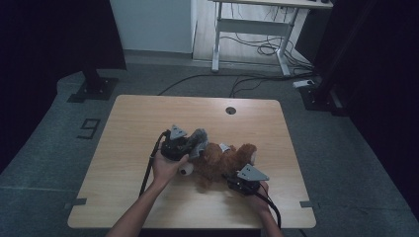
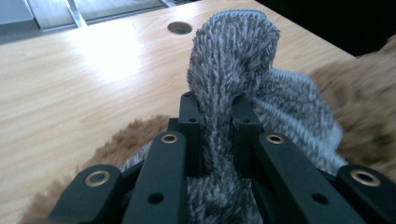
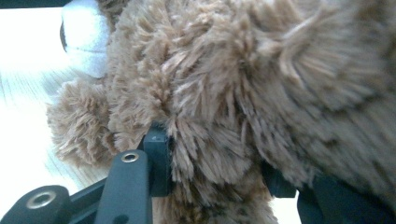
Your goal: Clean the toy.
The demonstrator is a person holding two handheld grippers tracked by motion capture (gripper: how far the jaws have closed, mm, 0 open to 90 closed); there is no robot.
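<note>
At the near edge of the table, toward five o'clock from its middle, the right gripper pinches a fold of the brown teddy bear; the right gripper view shows its jaws sunk into the fur on both sides. The bear lies just right of the table's centre, its white muzzle pointing to about seven o'clock, just beside the person's left hand. At ten o'clock from the bear's body the left gripper holds a grey knitted garment. In the left gripper view the jaws are pressed tight on a strip of that grey knit, which rises above them and folds over to the right against the bear's fur. Farther off, near twelve o'clock, a round hole sits close to the table's far edge.
</note>
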